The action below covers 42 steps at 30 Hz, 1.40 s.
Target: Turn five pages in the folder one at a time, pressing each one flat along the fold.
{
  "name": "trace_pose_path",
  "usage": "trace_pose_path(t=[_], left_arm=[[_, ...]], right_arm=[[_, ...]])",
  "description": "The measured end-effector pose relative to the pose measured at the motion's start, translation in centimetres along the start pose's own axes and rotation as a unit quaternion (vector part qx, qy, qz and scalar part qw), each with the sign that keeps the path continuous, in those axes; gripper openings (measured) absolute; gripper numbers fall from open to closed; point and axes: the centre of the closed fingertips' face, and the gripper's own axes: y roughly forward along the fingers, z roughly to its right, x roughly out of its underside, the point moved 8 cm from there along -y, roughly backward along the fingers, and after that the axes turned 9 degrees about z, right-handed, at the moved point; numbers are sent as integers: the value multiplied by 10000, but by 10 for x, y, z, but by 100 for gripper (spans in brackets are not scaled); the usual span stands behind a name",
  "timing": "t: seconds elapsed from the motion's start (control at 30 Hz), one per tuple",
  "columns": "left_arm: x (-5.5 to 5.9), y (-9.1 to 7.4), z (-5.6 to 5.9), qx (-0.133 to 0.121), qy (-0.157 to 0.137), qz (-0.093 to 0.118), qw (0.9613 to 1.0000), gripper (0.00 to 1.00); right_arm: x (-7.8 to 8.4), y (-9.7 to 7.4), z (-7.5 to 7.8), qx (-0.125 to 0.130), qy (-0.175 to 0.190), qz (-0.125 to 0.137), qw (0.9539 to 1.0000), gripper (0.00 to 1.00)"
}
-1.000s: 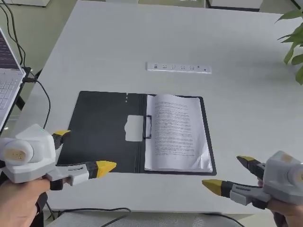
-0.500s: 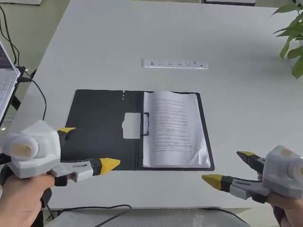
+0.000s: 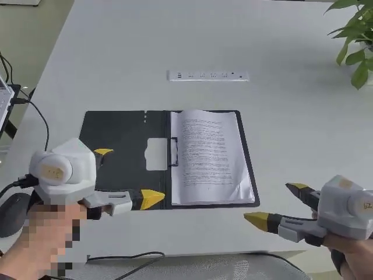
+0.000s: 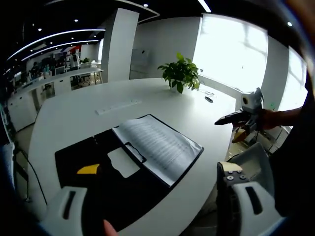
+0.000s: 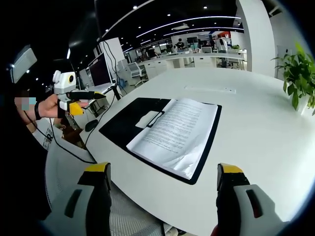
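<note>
The black folder (image 3: 116, 157) lies open on the white table, with a clip at its spine. On its right half rests a stack of printed pages (image 3: 210, 154), flat. My left gripper (image 3: 128, 175) is open above the folder's near left cover, one yellow tip over the cover and one at its near edge. My right gripper (image 3: 277, 203) is open too, off the folder's near right corner, above bare table. In the left gripper view the pages (image 4: 157, 142) lie ahead of the open left gripper (image 4: 158, 169). From the right gripper (image 5: 163, 168) the pages (image 5: 179, 130) appear just beyond the table edge.
A white power strip (image 3: 208, 76) lies beyond the folder. A potted plant (image 3: 352, 35) stands at the far right. A black cable (image 3: 41, 122) runs off the table's left edge by a laptop corner (image 3: 3, 99). A chair back (image 3: 175, 268) is below the near edge.
My left gripper has moved right and forward, from beside the folder to over its left cover. The right gripper has hardly moved. The head camera shifted.
</note>
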Motion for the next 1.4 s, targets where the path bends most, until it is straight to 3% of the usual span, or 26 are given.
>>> trace_pose_path(t=[0.33, 0.7, 0.93, 1.1, 1.23, 1.4], left_arm=[[-11, 41, 15, 462, 181, -73, 9987, 94], [-17, 93, 30, 1002, 469, -232, 9936, 91], [-6, 132, 54, 1266, 403, -382, 9904, 89], [16, 164, 67, 1385, 337, -588, 9880, 88], [29, 180, 77, 1444, 463, -769, 9854, 86], [36, 192, 81, 1456, 457, -828, 9848, 84]], right_arm=[[-2, 0, 2, -37, -4, 1, 10000, 88], [-2, -5, 13, 17, -9, -43, 10000, 88], [1, -6, 15, 88, 87, -15, 9999, 88], [5, -5, 14, 64, 137, -49, 9999, 88], [6, -5, 14, 47, 163, -72, 9998, 87], [8, -6, 18, 33, 181, -95, 9998, 87]])
